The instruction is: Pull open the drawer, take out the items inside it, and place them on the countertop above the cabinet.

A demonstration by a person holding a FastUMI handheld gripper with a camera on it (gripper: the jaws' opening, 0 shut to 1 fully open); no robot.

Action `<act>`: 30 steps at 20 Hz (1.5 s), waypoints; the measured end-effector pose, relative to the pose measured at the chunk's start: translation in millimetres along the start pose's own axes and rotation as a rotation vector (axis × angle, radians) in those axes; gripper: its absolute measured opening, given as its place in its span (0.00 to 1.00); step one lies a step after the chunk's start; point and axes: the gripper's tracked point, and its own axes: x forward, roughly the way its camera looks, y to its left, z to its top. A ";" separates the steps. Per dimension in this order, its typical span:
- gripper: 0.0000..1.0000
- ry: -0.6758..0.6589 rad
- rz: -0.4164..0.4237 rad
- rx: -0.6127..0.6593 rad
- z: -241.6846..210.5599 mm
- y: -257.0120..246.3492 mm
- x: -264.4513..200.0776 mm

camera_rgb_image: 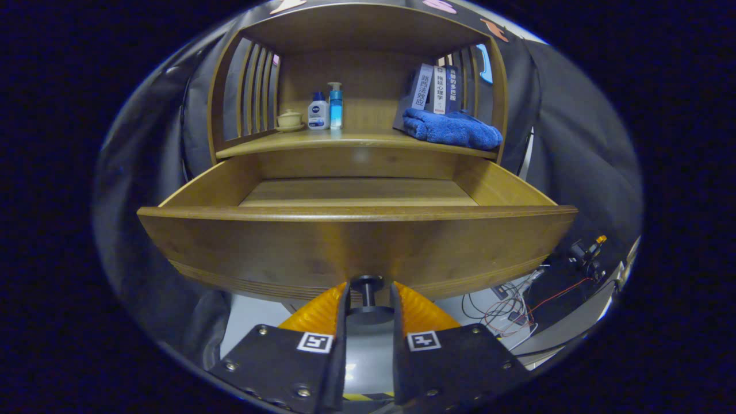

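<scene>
- Gripper [368, 302] sits at the drawer knob [368, 290]; a finger on each side of the knob's stem, jaws narrowed around it. Contact looks likely, but the pads' inner faces are hidden, so I can't confirm both press on it.
- Knob is dark, round, on the middle of the drawer front [356, 247], between the fingers.
- Drawer [356, 192] is pulled out wide towards the camera. The visible floor strip is bare wood; the near part of the floor is hidden behind the tall front panel, so contents there can't be judged.
- Countertop [356, 141] above the drawer, at 12 o'clock from the knob, carries items.
- At 11 o'clock: a small lidded cup [289, 119], a white lotion bottle [318, 112] and a blue pump bottle [335, 105], close together in a row.
- At 1 o'clock: a folded blue towel [451, 129] in front of leaning books [434, 89]; the books' lower ends are hidden by the towel.
- At 4 o'clock, beyond the drawer corner: tangled cables [512, 310] on the floor, too small to make out.
</scene>
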 end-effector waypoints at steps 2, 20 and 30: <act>0.43 -0.011 0.004 -0.028 6.8 3.7 -5.7; 0.47 0.100 -0.023 -0.038 136.4 18.3 49.7; 0.47 0.425 -0.003 -0.041 77.8 11.3 123.4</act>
